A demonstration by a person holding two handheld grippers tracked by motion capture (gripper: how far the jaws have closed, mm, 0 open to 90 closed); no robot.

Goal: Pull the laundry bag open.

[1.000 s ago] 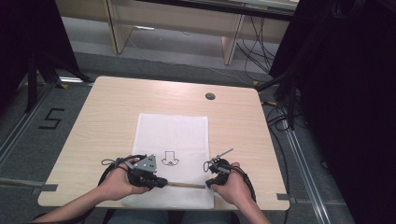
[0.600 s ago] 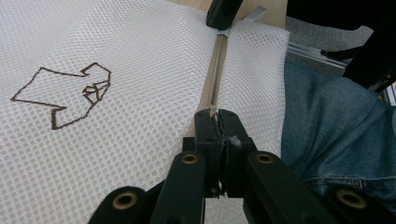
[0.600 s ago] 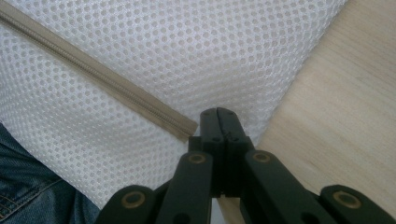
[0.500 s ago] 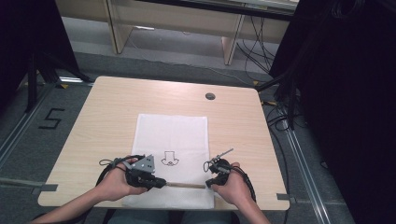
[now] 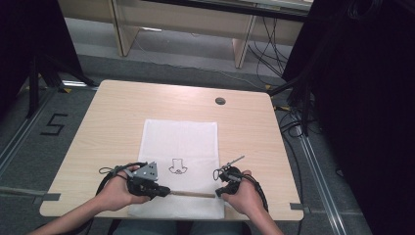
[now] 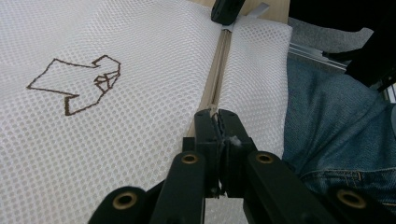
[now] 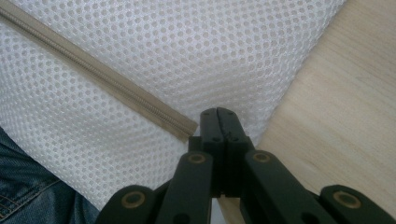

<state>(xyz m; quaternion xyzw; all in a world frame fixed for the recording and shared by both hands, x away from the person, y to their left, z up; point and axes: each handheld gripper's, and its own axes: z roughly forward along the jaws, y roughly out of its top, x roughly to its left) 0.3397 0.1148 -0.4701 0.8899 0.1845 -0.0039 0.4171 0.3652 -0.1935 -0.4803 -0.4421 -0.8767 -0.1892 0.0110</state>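
A white mesh bag (image 5: 181, 137) lies flat on the wooden table (image 5: 117, 112), with a brown outline drawing (image 5: 177, 167) on it. A beige zipper (image 5: 193, 194) runs across the bag near the front edge. My left gripper (image 5: 165, 191) is at the zipper's left end, its jaws shut on the small zipper pull (image 6: 229, 138). My right gripper (image 5: 219, 194) is at the zipper's right end (image 7: 184, 128), with its jaws (image 7: 218, 113) closed on the mesh by the bag's right edge. In the left gripper view the zipper (image 6: 218, 65) leads straight away to the right gripper (image 6: 226, 9).
A round cable hole (image 5: 220, 101) sits in the table's far right part. Bare wood (image 7: 345, 107) lies to the right of the bag. The person's jeans (image 6: 336, 121) are just below the table's front edge. Cables and dark stands surround the table.
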